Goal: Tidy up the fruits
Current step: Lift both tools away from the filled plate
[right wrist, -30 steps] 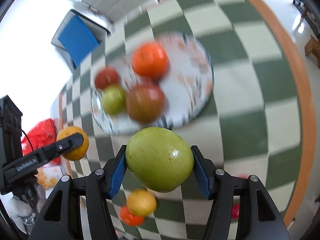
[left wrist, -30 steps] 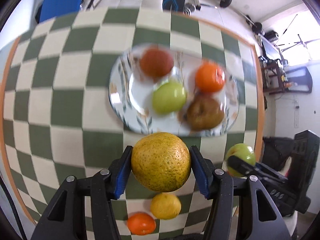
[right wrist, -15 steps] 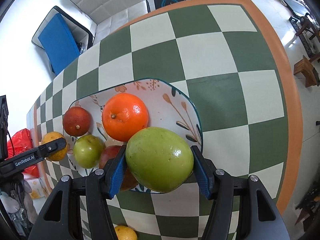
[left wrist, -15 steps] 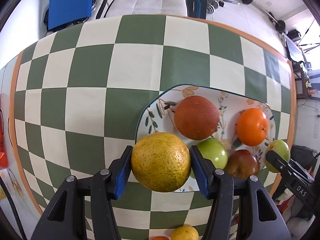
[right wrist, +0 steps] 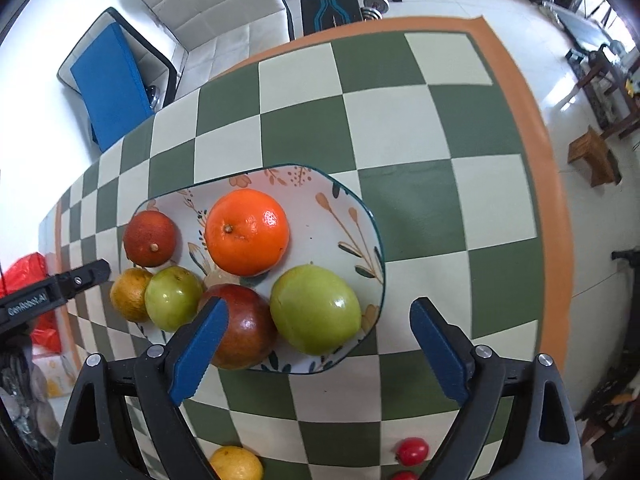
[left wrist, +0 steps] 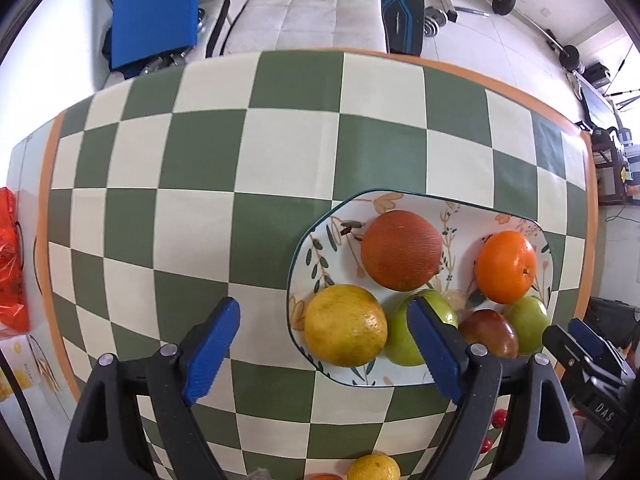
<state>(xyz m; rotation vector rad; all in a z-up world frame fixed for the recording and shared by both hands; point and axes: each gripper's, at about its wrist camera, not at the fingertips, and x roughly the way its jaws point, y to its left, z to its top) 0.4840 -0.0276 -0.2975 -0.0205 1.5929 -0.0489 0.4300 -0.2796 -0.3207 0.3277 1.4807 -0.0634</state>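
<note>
A floral plate (left wrist: 320, 256) (right wrist: 352, 216) lies on the green-and-cream checked table. On it rest a yellow-green citrus (left wrist: 346, 325) (right wrist: 130, 294), a dark red-orange fruit (left wrist: 402, 256) (right wrist: 150, 238), a bright orange (left wrist: 506, 267) (right wrist: 247, 232), a small green apple (left wrist: 402, 338) (right wrist: 173, 298), a red-brown fruit (left wrist: 490, 334) (right wrist: 248, 328) and a large green apple (left wrist: 528, 322) (right wrist: 316, 308). My left gripper (left wrist: 322, 344) stands open just in front of the citrus. My right gripper (right wrist: 314, 348) stands open in front of the large green apple. Both hold nothing.
A yellow fruit (left wrist: 374, 468) (right wrist: 236, 463) and small red tomatoes (right wrist: 412, 451) lie on the table's near side. A red bag (left wrist: 10, 264) sits off the left edge. A sofa (left wrist: 312, 12) and a blue cushion (left wrist: 154, 8) stand beyond the far edge.
Both grippers opened and let go: the yellow-green citrus and the large green apple now rest on the plate. Both views have drawn back slightly from the plate.
</note>
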